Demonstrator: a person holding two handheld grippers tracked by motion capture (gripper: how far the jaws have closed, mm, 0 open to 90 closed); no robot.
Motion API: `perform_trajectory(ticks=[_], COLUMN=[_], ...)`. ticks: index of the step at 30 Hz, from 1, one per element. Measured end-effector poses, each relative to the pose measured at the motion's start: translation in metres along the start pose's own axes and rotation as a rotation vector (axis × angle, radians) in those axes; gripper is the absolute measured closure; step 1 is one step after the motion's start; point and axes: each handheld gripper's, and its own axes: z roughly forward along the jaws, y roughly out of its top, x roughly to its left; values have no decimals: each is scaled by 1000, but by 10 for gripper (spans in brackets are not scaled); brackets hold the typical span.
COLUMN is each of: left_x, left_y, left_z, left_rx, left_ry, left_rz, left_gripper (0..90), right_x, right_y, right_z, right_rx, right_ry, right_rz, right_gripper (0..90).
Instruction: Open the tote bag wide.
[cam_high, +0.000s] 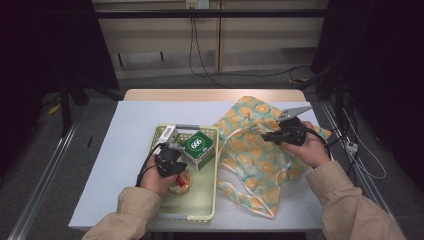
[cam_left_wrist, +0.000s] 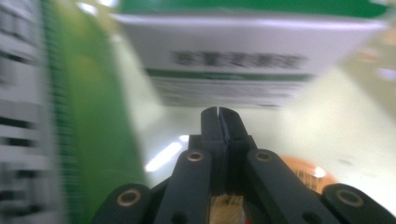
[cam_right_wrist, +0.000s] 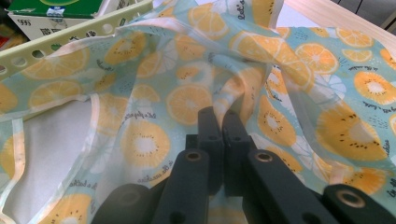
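Over the basket (cam_high: 212, 170): left gripper (cam_high: 172, 148) hovering by green box (cam_high: 198, 145), fingers pressed together
Right gripper (cam_high: 270, 136): fingers pinching fruit-print cloth (cam_high: 252, 165)

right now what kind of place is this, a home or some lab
Probably a lab or recording setup, not a home: a lone table flanked by metal floor rails, loose cables on the floor, dark surroundings.

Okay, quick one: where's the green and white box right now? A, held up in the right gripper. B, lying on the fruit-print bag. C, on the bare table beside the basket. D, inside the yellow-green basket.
D: the box sits within the basket walls, close to the left gripper.
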Motion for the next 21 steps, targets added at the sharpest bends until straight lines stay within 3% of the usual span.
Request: perform_trajectory(ticks=[2,3,6,9,16,19,20,21], left_x=[-5,-7,-12,-15,-21,-23,-24,-23], left_y=[-1,-1,2,4,-7,-12,-13,-14], left_z=[1,-1,-9,-16,-13,-8,-7,-7], left_rx=[-17,-23,-50,-44,27,54,45,54], left_ry=[-15,-27,-69,-66,-65,-52,-57,-62], left_rz=[30,28,38,34,154,182,170,190], left_gripper=[864,796,511,225,159,141,135,135], right_x=[0,1,1,1,2,2,2,2], right_y=[0,0,0,0,0,-1,-1,-2], right_z=[0,0,0,-1,-3,-3,-2,-2], right_rx=[-3,-4,-3,-6,-10,-7,-5,-4], right_ry=[0,0,-2,-1,2,3,5,5], right_rz=[1,4,2,3,3,2,0,2], right_gripper=[898,898,896,896,894,895,895,895])
